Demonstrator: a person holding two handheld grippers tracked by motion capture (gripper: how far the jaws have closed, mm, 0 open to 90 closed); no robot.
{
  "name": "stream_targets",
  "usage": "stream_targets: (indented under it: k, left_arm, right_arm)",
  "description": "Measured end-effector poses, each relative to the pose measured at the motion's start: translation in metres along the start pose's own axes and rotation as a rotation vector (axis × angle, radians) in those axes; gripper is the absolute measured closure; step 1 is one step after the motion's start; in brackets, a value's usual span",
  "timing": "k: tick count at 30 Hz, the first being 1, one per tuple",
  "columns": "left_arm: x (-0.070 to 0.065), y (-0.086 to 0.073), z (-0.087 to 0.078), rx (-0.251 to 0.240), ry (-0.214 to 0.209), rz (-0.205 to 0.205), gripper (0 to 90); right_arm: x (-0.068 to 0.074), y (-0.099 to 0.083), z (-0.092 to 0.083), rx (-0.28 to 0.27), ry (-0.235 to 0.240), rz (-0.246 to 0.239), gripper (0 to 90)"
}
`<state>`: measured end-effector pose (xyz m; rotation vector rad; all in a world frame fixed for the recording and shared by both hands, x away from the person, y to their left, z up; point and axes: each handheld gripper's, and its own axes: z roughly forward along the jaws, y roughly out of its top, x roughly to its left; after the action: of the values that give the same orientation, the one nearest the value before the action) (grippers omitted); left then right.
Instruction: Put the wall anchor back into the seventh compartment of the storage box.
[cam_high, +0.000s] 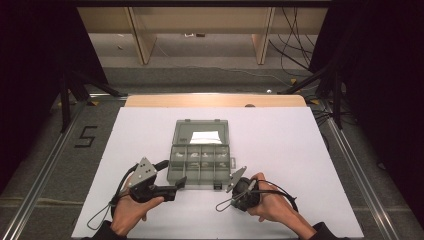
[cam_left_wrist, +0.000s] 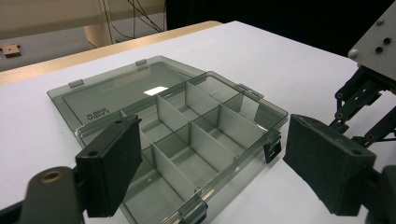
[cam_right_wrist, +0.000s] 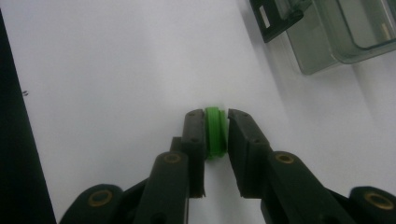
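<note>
Beside the box (cam_high: 200, 159), right tool (cam_right_wrist: 215, 130) pinches a green piece (cam_right_wrist: 214, 132).

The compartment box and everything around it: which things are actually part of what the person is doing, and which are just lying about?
In use:
- open compartment box
- small green part, clamped in the right tool
- left tool, open at the box's near corner

Lying about:
- cables on the floor
- wooden shelf legs
- number 5 floor marking

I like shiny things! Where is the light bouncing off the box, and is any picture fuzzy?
High view: a bright white glare patch on the box's open lid. Left gripper view: a smaller glint on it; near jaws soft. Right gripper view: green piece slightly blurry.
</note>
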<state>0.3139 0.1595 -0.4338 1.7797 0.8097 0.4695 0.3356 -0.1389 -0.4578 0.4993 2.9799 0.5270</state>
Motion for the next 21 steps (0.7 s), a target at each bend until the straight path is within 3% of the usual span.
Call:
stream_targets:
  k: [13,21]
  left_arm:
    - [-0.001,-0.0013,0.0016,-0.002,0.002,-0.028,18.4]
    - [-0.0005,-0.0012,0.0016,0.0,0.0,-0.021,18.6]
  right_arm:
    - [0.0005,0.0028,-0.0061,-0.013,-0.009,-0.007,79.8]
    - [-0.0015,0.0017,-0.0027,-0.007,-0.004,0.0,79.8]
